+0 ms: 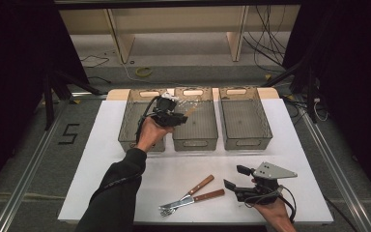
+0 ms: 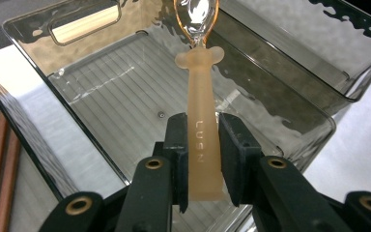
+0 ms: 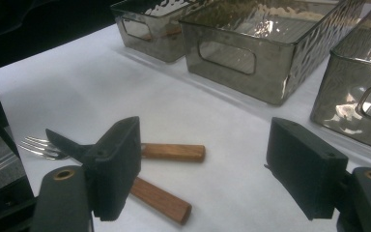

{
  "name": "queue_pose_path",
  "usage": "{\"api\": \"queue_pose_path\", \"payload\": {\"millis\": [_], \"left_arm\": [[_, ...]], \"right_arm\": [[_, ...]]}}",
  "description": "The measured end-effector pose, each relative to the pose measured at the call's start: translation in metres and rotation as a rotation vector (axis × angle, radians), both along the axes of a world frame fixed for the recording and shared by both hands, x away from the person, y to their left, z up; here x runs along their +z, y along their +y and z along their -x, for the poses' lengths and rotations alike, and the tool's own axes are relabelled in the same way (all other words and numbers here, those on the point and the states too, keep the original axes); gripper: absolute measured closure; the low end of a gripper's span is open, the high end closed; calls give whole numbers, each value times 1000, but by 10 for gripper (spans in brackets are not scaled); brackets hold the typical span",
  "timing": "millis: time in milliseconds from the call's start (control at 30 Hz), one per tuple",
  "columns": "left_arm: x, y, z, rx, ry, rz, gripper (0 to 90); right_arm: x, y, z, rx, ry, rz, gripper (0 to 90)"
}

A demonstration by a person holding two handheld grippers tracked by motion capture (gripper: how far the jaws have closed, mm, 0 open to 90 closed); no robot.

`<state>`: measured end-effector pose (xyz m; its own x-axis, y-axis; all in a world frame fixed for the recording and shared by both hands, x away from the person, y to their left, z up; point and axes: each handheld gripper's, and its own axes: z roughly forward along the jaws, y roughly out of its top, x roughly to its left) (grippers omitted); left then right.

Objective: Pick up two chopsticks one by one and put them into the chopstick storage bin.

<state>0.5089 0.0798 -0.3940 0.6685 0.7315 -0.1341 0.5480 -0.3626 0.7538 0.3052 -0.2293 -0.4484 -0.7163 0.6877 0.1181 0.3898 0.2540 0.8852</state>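
My left gripper (image 1: 166,116) is shut on the peach handle of a translucent spoon (image 2: 200,121). It holds the spoon above the middle smoky bin (image 2: 116,106), with the clear bowl pointing to the bin's far end. From above, the spoon (image 1: 191,110) juts out over that bin (image 1: 195,142). My right gripper (image 1: 236,177) hangs open near the table's front right with nothing between its jaws. Just left of it lie two wooden-handled utensils (image 1: 200,185), crossed, a fork (image 3: 36,145) and a dark blade among them. Their handles (image 3: 174,152) lie beyond the right gripper's (image 3: 207,159) left jaw.
Three smoky plastic bins stand side by side at the back of the white table (image 1: 125,188): left (image 1: 125,133), middle and right (image 1: 246,140). Brown wooden handles (image 2: 2,174) show in the left bin. Cables and shelf legs lie on the floor behind.
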Motion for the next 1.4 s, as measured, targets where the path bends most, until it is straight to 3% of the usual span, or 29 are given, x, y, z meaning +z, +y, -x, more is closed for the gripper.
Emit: {"api": "queue_pose_path", "payload": {"millis": [500, 1267, 1400], "left_arm": [[-17, -2, -12, 37, 45, -10, 738], [-25, -11, -18, 39, 82, -43, 732], [-24, -10, -18, 45, 92, -23, 709]], "right_arm": [[0, 0, 0, 3, 0, 2, 292], [0, 0, 0, 6, 1, 1, 292], [0, 0, 0, 4, -1, -2, 292]]}}
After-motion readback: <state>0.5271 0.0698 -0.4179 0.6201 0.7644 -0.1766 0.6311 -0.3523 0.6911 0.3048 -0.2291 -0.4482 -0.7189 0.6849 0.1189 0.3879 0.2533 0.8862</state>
